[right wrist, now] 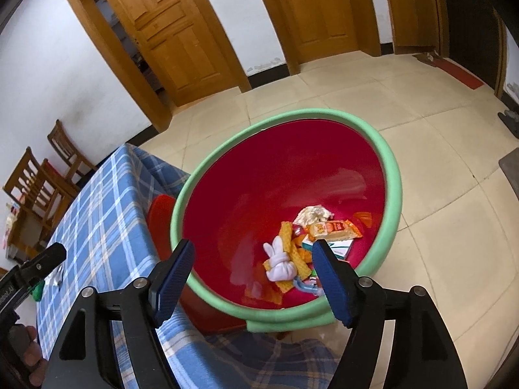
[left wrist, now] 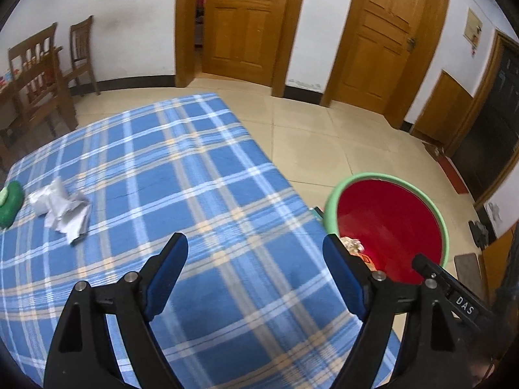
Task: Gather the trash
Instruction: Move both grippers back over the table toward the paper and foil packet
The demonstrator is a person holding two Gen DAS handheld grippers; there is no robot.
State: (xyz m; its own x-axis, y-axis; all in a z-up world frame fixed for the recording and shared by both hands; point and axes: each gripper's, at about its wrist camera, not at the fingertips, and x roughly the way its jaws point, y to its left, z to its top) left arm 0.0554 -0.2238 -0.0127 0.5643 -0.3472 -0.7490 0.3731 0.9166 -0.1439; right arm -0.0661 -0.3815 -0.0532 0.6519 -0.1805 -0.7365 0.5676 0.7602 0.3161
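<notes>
A red bin with a green rim stands on the floor beside the table; it also shows in the left wrist view. It holds several pieces of trash: an orange snack wrapper, a white knotted tissue, a crumpled wad. My right gripper is open and empty above the bin. My left gripper is open and empty over the blue plaid tablecloth. Crumpled white paper and a green object lie at the table's left.
Wooden chairs stand beyond the table's far left. Wooden doors line the back wall. The floor is beige tile. A red mat lies by the dark door at right.
</notes>
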